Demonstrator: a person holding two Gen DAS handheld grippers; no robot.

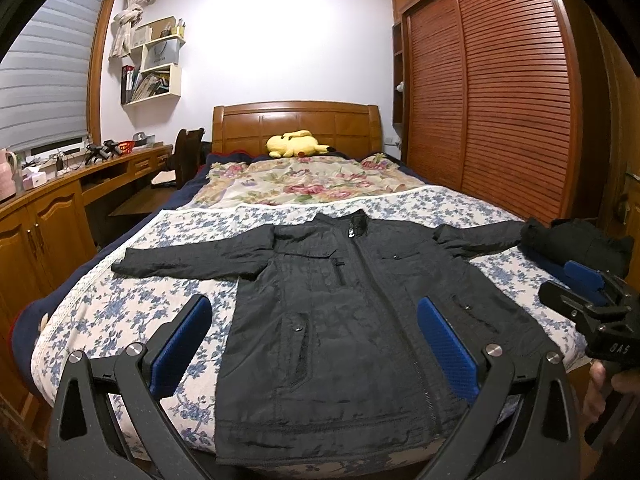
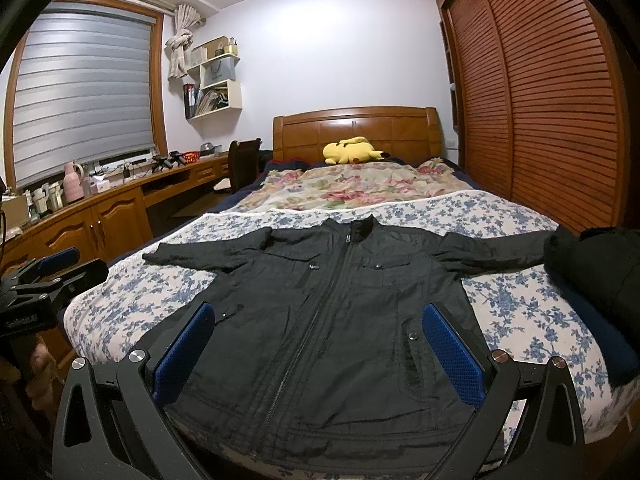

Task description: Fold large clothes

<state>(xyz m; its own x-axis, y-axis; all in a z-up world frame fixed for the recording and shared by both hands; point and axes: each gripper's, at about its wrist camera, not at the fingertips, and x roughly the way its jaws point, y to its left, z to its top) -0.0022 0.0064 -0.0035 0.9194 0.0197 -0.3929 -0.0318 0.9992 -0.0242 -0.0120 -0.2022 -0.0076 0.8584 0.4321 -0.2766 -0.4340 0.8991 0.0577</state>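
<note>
Both grippers, left (image 1: 314,340) and right (image 2: 320,344), sit nearest the lens, jaws spread wide, holding nothing, poised above the jacket hem. Jacket (image 1: 340,300) lies flat, front up, zipped, sleeves out to both sides, centred on the bed (image 1: 120,312). Dark bundle (image 2: 592,276) rests at the bed's right edge, touching the right cuff. Step, as I judge: pre-fold, approx. nothing done yet. Next move needs a sleeve or side edge pinched and carried across the zip w/o dragging the body.
</note>
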